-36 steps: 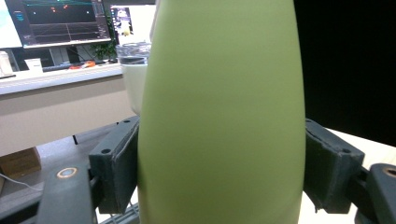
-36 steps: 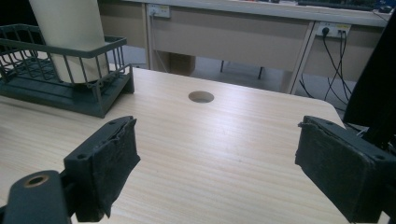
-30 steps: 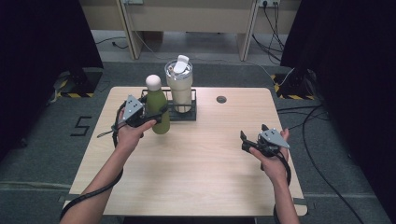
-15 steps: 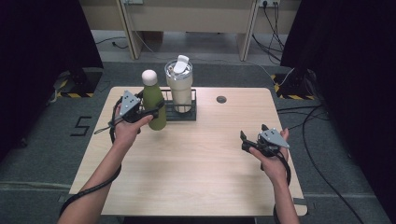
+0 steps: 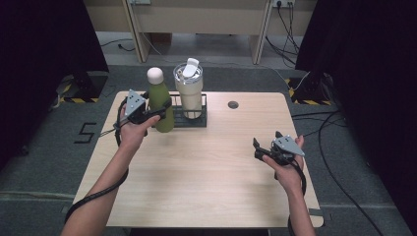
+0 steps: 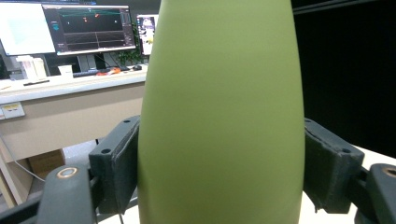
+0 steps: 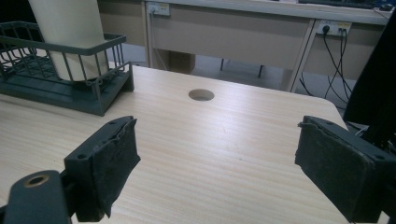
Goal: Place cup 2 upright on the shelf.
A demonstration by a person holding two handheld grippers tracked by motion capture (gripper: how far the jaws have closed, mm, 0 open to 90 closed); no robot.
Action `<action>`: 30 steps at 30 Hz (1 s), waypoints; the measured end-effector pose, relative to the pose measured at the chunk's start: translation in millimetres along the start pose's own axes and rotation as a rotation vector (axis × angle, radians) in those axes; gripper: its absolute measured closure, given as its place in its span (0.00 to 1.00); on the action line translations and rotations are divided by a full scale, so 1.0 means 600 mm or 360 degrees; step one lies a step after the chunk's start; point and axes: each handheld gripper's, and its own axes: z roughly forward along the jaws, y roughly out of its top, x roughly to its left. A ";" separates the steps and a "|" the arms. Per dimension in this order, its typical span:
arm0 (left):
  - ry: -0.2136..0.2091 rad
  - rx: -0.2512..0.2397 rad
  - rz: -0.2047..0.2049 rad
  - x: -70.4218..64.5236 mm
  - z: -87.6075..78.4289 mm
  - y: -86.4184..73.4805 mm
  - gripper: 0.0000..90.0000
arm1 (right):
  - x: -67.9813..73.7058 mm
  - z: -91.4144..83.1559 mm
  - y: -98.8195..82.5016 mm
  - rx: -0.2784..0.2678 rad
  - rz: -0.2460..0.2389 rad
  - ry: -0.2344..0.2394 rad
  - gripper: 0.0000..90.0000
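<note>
In the high view, the left gripper (image 5: 156,112) clamped the green bottle (image 5: 161,102) at upper left, beside the wire rack (image 5: 202,115) holding a cream tumbler (image 5: 189,89). The left gripper view showed both pads (image 6: 122,161) pressed against the bottle. In the right gripper view, the right gripper (image 7: 217,163) stood wide apart over the bare wooden table (image 7: 224,140).

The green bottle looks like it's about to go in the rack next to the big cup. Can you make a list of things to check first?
1. Grip: the left gripper has both pads pressed on the green bottle. Ok.
2. Bottle upright: it stands straight, white cap up. Ok.
3. Room in the wire rack: the cream tumbler fills the right part; the bottle hides the left part. Cannot tell.
4. Bottle lifted above the rack's rim: its base appears low beside the rack. Cannot tell.
5. Right gripper out of the way: open, holding nothing, far across the table. Ok.
</note>
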 end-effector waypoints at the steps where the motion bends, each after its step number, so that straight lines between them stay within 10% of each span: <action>1: 0.0002 -0.0002 0.0002 0.001 0.001 0.001 0.26 | 0.000 0.000 0.000 0.0001 -0.0001 -0.0001 0.14; 30: 0.0074 -0.0052 -0.0038 0.024 0.030 0.027 0.26 | -0.001 0.002 -0.003 0.0014 0.0003 -0.0001 0.14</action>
